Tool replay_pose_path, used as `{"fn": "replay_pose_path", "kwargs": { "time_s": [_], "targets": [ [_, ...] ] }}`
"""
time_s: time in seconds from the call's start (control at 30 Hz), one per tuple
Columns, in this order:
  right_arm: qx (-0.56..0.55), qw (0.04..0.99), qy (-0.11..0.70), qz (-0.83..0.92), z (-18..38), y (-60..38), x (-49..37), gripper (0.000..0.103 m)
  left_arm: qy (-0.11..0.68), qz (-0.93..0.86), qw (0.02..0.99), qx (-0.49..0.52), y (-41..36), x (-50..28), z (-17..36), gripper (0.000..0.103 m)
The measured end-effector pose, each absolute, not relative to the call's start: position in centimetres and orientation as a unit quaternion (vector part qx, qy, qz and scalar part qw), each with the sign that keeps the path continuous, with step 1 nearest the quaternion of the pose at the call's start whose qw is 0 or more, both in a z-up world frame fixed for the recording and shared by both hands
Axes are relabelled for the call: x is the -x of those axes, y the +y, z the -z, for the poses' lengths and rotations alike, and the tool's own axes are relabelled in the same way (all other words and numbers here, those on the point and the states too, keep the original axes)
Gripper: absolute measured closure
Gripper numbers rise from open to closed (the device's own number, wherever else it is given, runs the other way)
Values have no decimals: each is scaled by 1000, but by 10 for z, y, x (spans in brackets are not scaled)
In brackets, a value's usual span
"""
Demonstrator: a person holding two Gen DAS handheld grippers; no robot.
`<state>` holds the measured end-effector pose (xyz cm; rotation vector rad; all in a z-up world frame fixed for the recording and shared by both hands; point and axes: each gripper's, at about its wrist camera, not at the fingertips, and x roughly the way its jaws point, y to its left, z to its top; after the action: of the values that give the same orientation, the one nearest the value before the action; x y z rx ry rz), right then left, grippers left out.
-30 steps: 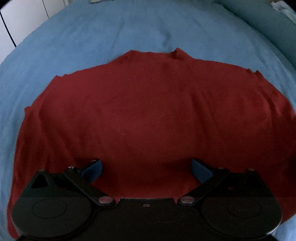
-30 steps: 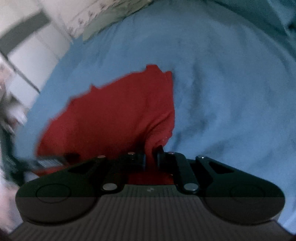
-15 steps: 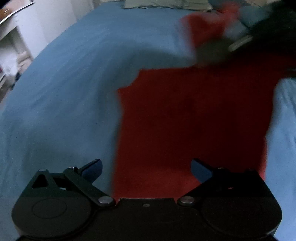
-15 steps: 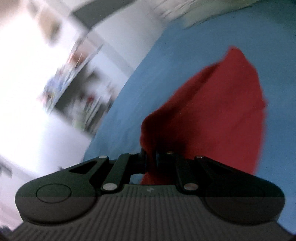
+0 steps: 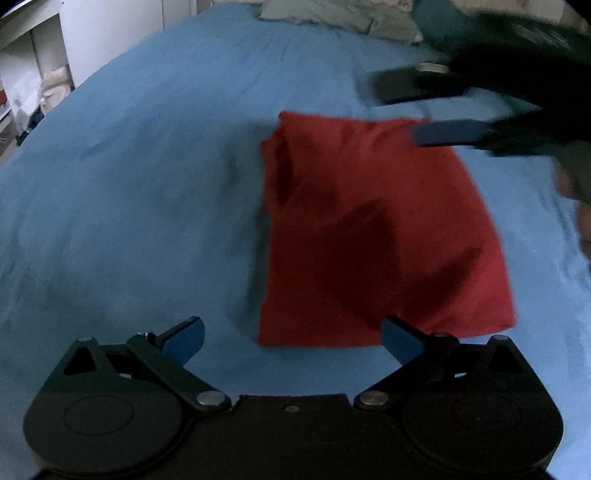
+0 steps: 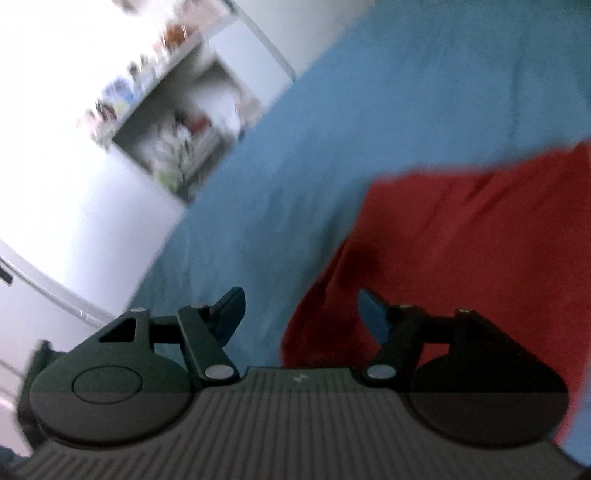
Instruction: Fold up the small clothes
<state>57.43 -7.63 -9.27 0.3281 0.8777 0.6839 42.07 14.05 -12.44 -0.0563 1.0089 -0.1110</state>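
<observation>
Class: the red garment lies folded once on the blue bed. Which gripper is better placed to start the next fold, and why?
Probably the left gripper: open, its fingers straddling the red garment at its near edge. The right gripper, also open, sits at a corner.

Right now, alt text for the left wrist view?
A folded red garment lies flat on a blue bedspread, just ahead of the open left tool. The right tool, blurred and open, hovers over the garment's far right corner.

A bed with a blue cover carries the folded red garment; beyond the garment, seemingly pale pillows.
</observation>
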Motion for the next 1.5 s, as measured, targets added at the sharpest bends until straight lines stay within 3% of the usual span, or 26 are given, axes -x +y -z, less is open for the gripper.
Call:
{"fn": "replay_pose_path", "kwargs": {
  "time_s": [0.1, 0.43, 0.63, 0.8, 1.07, 1.17, 1.3, 1.5],
  "targets": [
    [-123, 884, 375, -248, 71, -122, -539, 7, 477, 61, 876, 40, 138, -424, 115, 0],
    [19, 909, 404, -100, 147, -140, -414, 8, 471, 38, 881, 31, 125, -434, 128, 0],
    [59, 910, 406, -59, 179, -105, -420, 10, 472, 26, 880, 45, 136, -441, 130, 0],
    [29, 923, 382, -48, 171, -113, -421, 10, 468, 26, 882, 42, 136, -446, 128, 0],
    [85, 912, 397, -63, 185, -99, -441, 10, 469, 20, 882, 49, 148, -447, 127, 0],
    [91, 920, 380, -35, 180, -101, -441, 15, 465, 13, 884, 41, 152, -449, 127, 0],
    [43, 924, 380, 1, 175, -126, -439, 12, 473, -8, 881, -6, 157, -445, 140, 0],
    [73, 915, 397, -24, 192, -126, -438, 12, 485, 8, 873, -46, 158, -446, 171, 0]
  ]
}}
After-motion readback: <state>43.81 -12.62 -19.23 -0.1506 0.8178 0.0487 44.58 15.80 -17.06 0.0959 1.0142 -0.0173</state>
